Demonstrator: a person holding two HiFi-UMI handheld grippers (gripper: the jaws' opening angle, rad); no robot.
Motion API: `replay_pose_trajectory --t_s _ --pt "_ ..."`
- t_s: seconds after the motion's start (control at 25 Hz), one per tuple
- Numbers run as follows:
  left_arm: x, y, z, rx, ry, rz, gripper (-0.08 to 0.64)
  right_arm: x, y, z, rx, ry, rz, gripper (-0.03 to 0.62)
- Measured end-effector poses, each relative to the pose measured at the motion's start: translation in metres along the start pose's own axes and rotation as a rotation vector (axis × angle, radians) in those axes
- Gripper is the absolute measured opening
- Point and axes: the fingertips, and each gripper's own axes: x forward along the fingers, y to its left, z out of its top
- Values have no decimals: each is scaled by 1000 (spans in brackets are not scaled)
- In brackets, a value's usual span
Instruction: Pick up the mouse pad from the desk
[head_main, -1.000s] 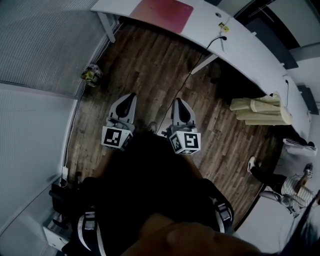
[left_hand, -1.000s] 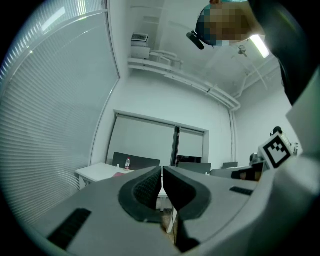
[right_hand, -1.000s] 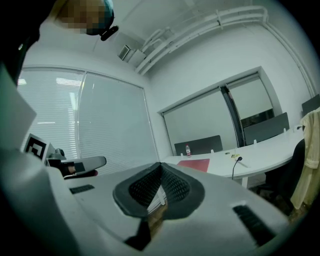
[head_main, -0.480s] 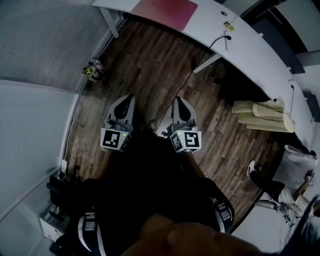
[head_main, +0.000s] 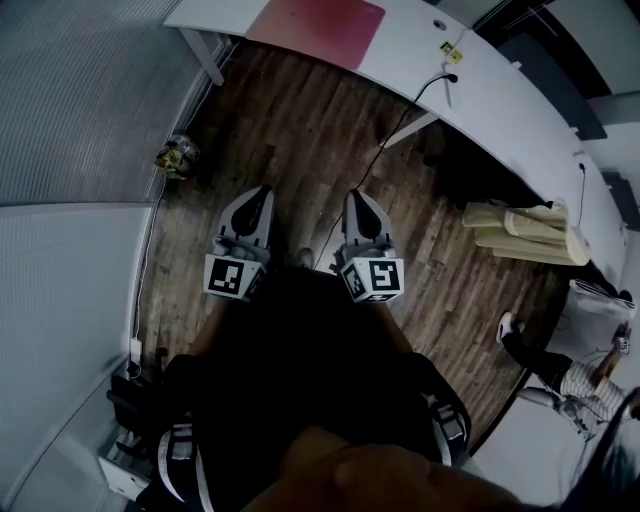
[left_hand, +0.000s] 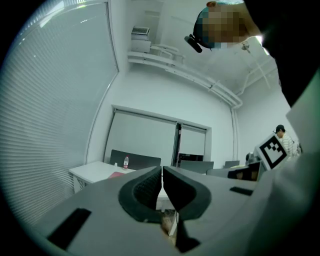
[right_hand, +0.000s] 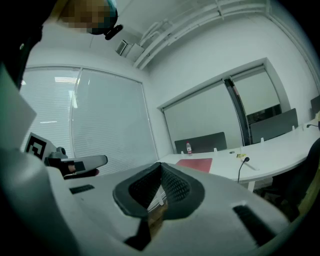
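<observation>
Right below you, at the foot of the head view, your own dark clothing fills the picture, and both grippers reach out of it side by side, well apart from the desk ahead. The left gripper (head_main: 261, 195) is clenched, its ribbed pads pressed together with nothing between them. The right gripper (head_main: 357, 198) is clenched the same way and is just as empty. Under both lies a floor (head_main: 290, 130) of dark wood planks. A black cable (head_main: 385, 150) runs across it, from near the tip of the right gripper up to the desk's edge. Left of the left gripper, a small object (head_main: 175, 156) that you cannot make out sits on the floor against a wall of pale slatted blinds (head_main: 70, 100). Off to the right of the right gripper lie some beige rolls (head_main: 520, 228), and further right a seated person (head_main: 575, 378) shows at the picture's edge. Ahead of both grippers stands the long white desk (head_main: 500, 95), curving away to the right. The red mouse pad (head_main: 318, 25) lies flat on its left end, straight ahead of you. Past it, the right gripper view shows a small bottle (right_hand: 188, 148) upright on the desk, before a dark panel (right_hand: 200, 142) and a wide frosted window (right_hand: 205, 117).
</observation>
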Motion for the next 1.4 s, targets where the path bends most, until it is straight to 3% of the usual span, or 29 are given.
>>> replay_pose_trajectory --t_s 0.72,1.16,1.4 --pt "134 160 27 -49 21 -75 9 203 9 31 10 20 -75 2" --pt "169 255 28 -48 45 -113 9 293 31 31 18 33 -131 2" --pt "173 280 27 -59 48 -93 9 313 38 30 1 42 -120 2"
